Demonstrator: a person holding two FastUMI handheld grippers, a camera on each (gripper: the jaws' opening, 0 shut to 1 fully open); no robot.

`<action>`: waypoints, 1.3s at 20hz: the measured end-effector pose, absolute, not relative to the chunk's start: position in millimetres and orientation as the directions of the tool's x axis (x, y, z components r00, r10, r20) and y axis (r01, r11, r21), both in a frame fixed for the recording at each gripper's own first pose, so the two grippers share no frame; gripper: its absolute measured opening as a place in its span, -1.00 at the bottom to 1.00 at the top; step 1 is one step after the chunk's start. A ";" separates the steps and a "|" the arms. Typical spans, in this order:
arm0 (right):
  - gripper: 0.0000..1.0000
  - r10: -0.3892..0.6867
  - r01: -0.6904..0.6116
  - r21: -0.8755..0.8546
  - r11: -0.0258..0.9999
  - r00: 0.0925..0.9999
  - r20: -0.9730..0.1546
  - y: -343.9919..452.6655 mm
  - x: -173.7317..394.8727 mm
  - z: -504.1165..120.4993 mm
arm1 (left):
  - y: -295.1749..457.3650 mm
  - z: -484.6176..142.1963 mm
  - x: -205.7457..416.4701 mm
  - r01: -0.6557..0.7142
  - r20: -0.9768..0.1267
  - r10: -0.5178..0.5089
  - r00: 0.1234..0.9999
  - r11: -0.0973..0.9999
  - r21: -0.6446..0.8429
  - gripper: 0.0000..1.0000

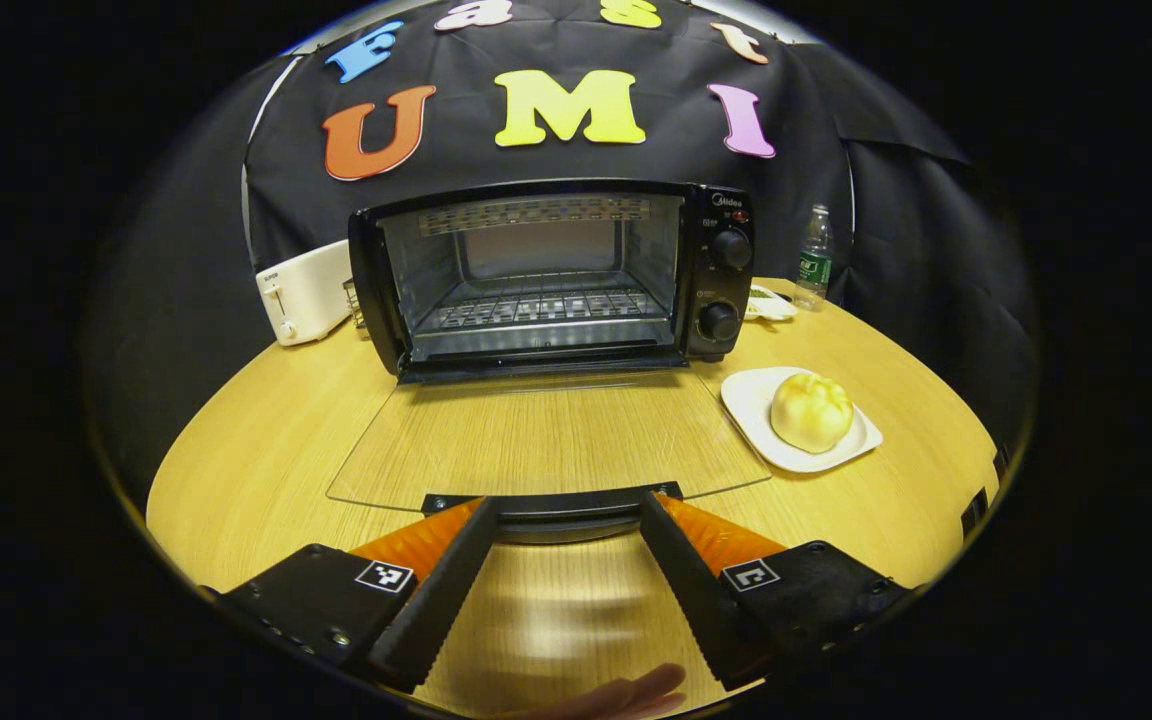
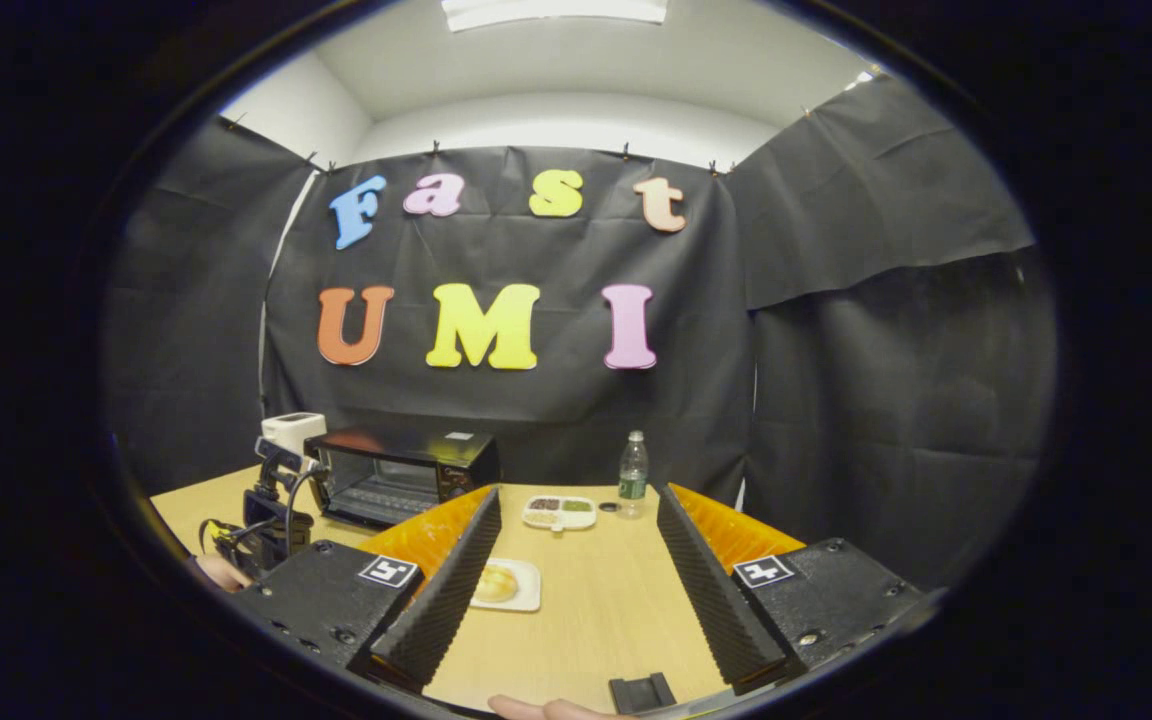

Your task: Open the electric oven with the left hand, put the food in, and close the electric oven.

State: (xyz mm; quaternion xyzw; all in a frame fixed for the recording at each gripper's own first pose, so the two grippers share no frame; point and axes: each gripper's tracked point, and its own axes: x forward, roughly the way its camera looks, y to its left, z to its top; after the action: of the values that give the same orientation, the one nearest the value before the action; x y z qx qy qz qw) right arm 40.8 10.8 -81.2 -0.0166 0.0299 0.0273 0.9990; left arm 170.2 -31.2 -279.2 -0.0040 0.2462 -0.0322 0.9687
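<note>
In the left gripper view the black electric oven (image 1: 546,275) stands open with a bare wire rack inside. Its glass door (image 1: 546,435) lies flat over the table, with the door handle (image 1: 551,503) nearest me. My left gripper (image 1: 566,515) is open, its fingertips at the two ends of the handle, not pressing on it. The food is a yellow bun (image 1: 811,410) on a white plate (image 1: 751,400) right of the door. In the right gripper view my right gripper (image 2: 578,498) hangs open and empty above the table, with the bun (image 2: 496,583) beside its left finger and the oven (image 2: 401,475) far to the left.
A white toaster (image 1: 306,290) stands left of the oven. A water bottle (image 1: 814,258) and a small divided dish (image 1: 771,303) sit behind to the right. The wooden table (image 1: 266,440) curves off close by. The left gripper (image 2: 261,520), held in a hand, shows by the oven.
</note>
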 end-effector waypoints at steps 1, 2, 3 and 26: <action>1.00 0.052 -0.055 -0.038 0.998 0.996 -0.070 11.8 43.4 -83.8 | -28.7 -273.0 168.4 0.063 -0.463 -0.070 0.884 0.998 -0.031 0.93; 1.00 0.050 -0.053 -0.042 0.998 0.996 -0.075 12.1 46.6 -85.5 | -24.7 -261.2 165.6 0.056 -0.439 -0.071 0.896 0.997 -0.047 0.93; 1.00 0.049 -0.052 -0.044 0.998 0.996 -0.081 13.7 49.8 -87.3 | -22.1 -246.5 162.4 0.051 -0.409 -0.076 0.910 0.996 -0.070 0.93; 1.00 0.133 -0.134 0.031 0.991 0.883 -0.451 129.2 170.7 -295.8 | 51.3 5.8 -5.3 -0.042 0.157 0.044 0.987 0.999 -0.016 0.91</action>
State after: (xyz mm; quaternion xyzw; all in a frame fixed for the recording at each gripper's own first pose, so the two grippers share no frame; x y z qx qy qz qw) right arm 170.7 129.2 -295.8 -0.0007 0.2322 0.0687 0.9702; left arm -5.3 51.3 5.8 -0.0061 -0.0789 0.0216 0.9966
